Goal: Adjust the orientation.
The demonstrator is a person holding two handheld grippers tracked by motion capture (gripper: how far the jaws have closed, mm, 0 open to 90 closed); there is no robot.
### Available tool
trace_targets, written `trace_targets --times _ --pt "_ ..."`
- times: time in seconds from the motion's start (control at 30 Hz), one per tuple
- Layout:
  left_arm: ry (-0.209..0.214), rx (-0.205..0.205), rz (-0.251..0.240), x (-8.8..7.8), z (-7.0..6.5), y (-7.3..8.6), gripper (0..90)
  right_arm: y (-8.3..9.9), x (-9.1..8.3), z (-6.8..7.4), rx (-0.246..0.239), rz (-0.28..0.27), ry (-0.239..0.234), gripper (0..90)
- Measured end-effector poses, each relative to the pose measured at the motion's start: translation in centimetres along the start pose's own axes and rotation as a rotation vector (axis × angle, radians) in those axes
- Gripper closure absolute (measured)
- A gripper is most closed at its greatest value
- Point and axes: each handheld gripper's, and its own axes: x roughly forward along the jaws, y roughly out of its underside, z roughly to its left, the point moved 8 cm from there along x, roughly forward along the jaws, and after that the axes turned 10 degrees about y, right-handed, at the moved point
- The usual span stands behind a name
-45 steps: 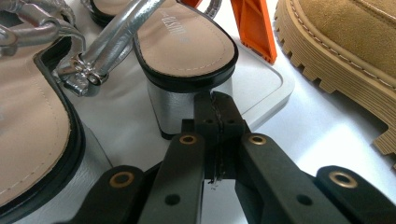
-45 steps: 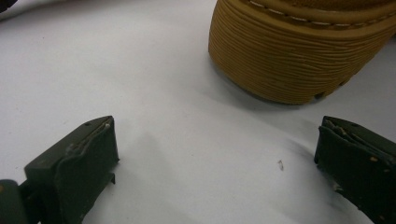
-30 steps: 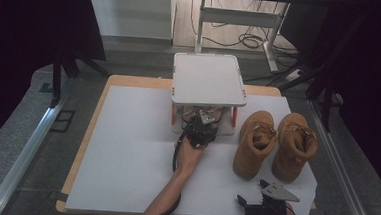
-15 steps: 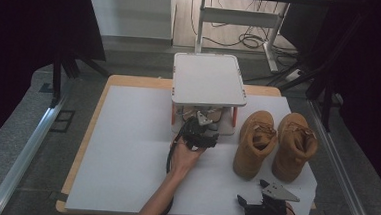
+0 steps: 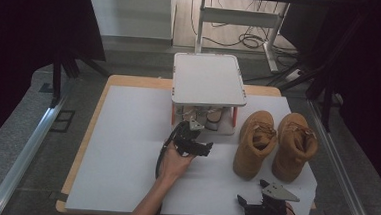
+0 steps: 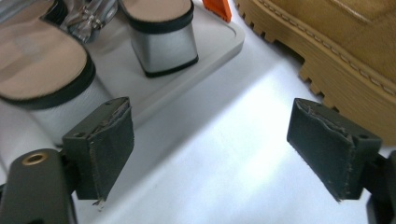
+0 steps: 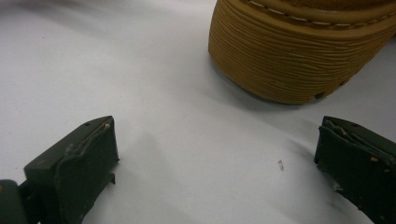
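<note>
Looking down from the high view, the left gripper [image 5: 194, 147] sits on the white tabletop [image 5: 126, 148] just in front of the small two-level rack [image 5: 208, 81], its jaws spread with nothing between them after opening just now. The sandals [image 5: 209, 118] stand on the rack's lower shelf, just beyond the gripper's tips. To its right the two tan boots [image 5: 276, 143] stand side by side, well apart from it; to its left the tabletop lies bare out to the wooden edge. The right gripper [image 5: 257, 207] rests near the front edge, just short of the boots' toes, jaws apart and empty.

In the left gripper view, the spread jaws frame bare tabletop. Ahead on the left, the sandals [image 6: 42, 70] sit on the grey shelf tray [image 6: 219, 42], one silver block heel [image 6: 163, 46] near the tray's rounded corner and the nearer heel just past the left jaw. A boot's ridged sole [image 6: 327, 70] runs along the right, just beyond the right jaw.

In the right gripper view, the jaws stand wide over white tabletop, with a boot's rounded ribbed sole [image 7: 285, 56] ahead toward the right jaw and open surface on the left.
</note>
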Motion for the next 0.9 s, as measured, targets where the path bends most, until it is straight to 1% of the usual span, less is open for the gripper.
trace_targets --times 0.17,0.2,0.53,0.63,0.7,0.9 --pt "-0.015 0.012 0.001 -1.2 0.1 0.9 13.0 0.0 0.0 0.0 0.0 0.001 0.0 0.0" --pt "-0.016 0.01 -0.004 -1.4 0.1 1.0 13.0 0.0 0.0 0.0 -0.001 0.001 0.0 0.0" --pt "-0.023 0.029 0.018 -3.3 0.4 3.4 12.4 0.0 0.0 0.0 0.0 0.005 0.001 0.0" --pt "-0.019 0.02 0.021 -3.6 0.5 4.2 12.5 0.0 0.0 0.0 -0.001 0.008 0.001 0.0" --pt "-0.023 0.021 0.033 -3.7 0.6 4.7 12.5 0.0 0.0 0.0 -0.003 0.011 0.0 0.0" --pt "-0.026 0.016 0.047 -4.6 0.8 6.2 12.6 -0.1 0.0 0.0 -0.006 0.023 -0.001 0.0"
